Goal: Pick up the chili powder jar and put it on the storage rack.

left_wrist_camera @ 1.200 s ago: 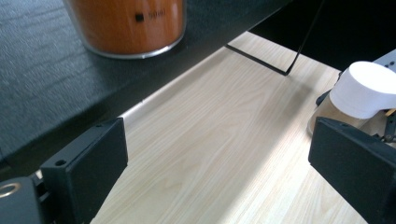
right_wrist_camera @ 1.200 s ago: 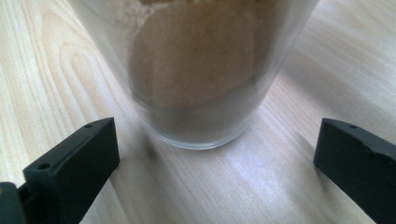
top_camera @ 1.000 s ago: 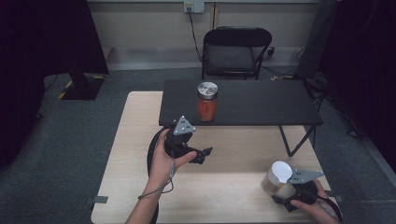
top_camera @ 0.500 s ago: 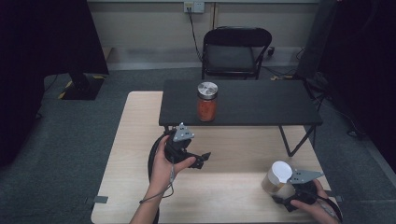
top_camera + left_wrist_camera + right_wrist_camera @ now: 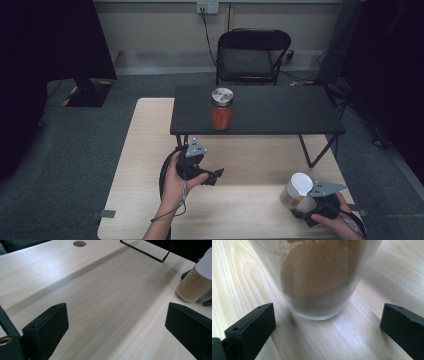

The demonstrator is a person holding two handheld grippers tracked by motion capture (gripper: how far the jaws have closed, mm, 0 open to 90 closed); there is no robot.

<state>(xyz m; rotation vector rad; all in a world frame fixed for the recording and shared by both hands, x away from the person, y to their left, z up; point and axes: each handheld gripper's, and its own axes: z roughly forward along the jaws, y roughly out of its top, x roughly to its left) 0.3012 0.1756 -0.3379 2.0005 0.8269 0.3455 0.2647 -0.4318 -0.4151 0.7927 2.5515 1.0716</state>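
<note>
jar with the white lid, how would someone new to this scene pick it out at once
Start at the light wooden table and go to its near right corner, just ahead of the right gripper. The jar there holds tan powder under a white lid, unlike the red-filled, metal-lidded jar on the black shelf.

No text, label, brand, number or sign can be read on anything here.

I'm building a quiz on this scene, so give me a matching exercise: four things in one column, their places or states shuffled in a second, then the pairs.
1. jar of red contents
2. jar of tan powder
3. left gripper
4. folding chair

A. on the floor beyond both tables
B. open above bare wood
C. on the black table
D. on the wooden table, before the right gripper

Pairs: 1-C, 2-D, 3-B, 4-A
</note>
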